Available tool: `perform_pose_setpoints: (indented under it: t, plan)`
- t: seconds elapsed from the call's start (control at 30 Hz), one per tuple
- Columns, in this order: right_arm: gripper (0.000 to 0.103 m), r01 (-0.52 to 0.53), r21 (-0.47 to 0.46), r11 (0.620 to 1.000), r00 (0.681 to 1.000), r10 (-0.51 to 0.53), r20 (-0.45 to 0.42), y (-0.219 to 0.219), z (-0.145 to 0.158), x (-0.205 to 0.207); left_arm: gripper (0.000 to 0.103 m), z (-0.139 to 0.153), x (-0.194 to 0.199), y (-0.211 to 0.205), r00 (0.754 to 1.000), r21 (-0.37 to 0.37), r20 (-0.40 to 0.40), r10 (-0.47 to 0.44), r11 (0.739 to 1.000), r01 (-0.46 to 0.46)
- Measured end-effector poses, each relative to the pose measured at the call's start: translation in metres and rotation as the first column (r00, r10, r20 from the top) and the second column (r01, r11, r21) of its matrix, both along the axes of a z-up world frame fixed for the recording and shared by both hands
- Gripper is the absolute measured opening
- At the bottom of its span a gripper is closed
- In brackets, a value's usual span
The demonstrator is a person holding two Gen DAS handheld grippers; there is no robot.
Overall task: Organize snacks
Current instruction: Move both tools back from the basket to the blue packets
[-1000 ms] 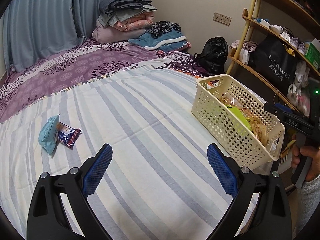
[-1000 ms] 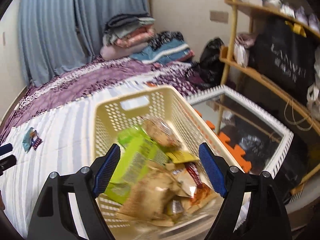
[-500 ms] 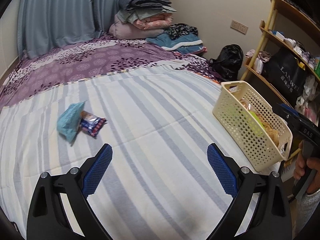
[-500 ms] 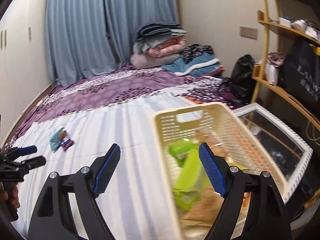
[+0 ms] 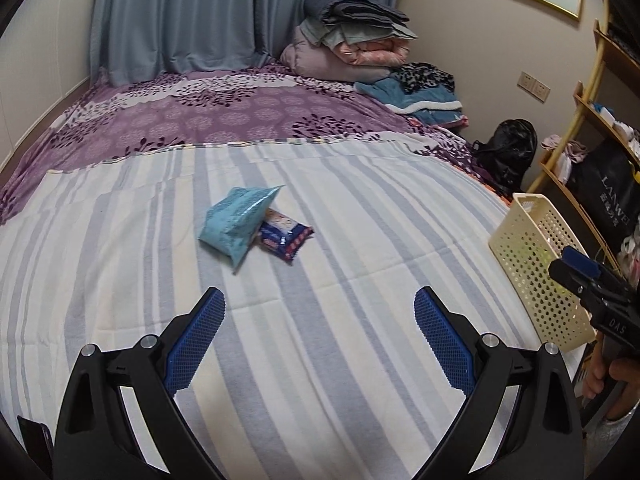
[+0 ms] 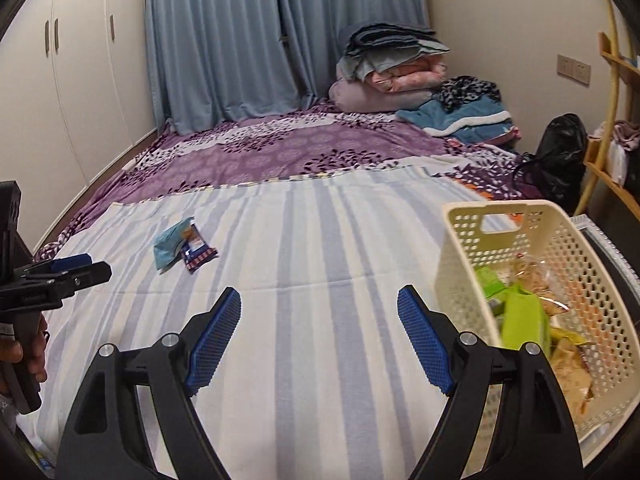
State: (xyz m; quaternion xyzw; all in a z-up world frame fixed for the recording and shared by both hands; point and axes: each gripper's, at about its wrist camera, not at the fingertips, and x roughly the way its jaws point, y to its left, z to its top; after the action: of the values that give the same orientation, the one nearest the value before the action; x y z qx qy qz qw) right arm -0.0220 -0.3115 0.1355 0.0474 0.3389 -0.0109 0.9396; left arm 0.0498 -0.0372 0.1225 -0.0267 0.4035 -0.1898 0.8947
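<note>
A light blue snack bag [image 5: 237, 222] and a dark blue and red snack packet [image 5: 285, 237] lie touching on the striped bed sheet; they also show in the right wrist view, the bag [image 6: 171, 243] and the packet [image 6: 197, 255]. A cream perforated basket [image 6: 460, 276] at the bed's right edge holds several snacks, among them a green box [image 6: 520, 320]; its side shows in the left wrist view [image 5: 536, 280]. My left gripper [image 5: 319, 326] is open and empty, short of the two packets. My right gripper [image 6: 319, 322] is open and empty, left of the basket.
The purple floral cover [image 5: 224, 116] lies beyond the striped sheet, with folded bedding [image 5: 352, 48] stacked at the back. A black bag [image 5: 508, 152] and a wooden shelf [image 5: 592, 128] stand to the right. White wardrobes [image 6: 60, 80] line the left wall.
Both grippers swung left. The two packets moved from the left edge toward the middle of the left wrist view. The basket slid to the right in both views.
</note>
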Motion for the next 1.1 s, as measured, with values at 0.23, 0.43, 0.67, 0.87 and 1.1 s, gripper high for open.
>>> perform_pose_setpoints:
  t: [0.23, 0.43, 0.67, 0.87, 1.1]
  plan:
    - [0.080, -0.060, 0.007, 0.998, 0.998, 0.061, -0.036, 0.026, -0.013, 0.011, 0.097, -0.009, 0.010, 0.018, 0.999, 0.021, -0.004, 0.041, 0.999, -0.041]
    - [0.091, -0.084, 0.014, 0.996, 0.995, 0.085, -0.055, 0.040, -0.023, 0.020, 0.097, -0.016, 0.022, 0.023, 0.998, 0.044, -0.010, 0.060, 0.997, -0.060]
    - [0.092, -0.101, 0.022, 0.995, 0.991, 0.103, -0.080, 0.049, -0.032, 0.031, 0.100, -0.023, 0.034, 0.030, 0.995, 0.056, -0.023, 0.092, 0.994, -0.091]
    - [0.094, -0.118, 0.025, 0.993, 0.988, 0.120, -0.098, 0.058, -0.038, 0.040, 0.100, -0.028, 0.045, 0.033, 0.994, 0.069, -0.030, 0.107, 0.992, -0.105]
    - [0.094, -0.139, 0.026, 0.990, 0.983, 0.141, -0.119, 0.066, -0.046, 0.049, 0.100, -0.037, 0.057, 0.038, 0.992, 0.080, -0.042, 0.115, 0.990, -0.112]
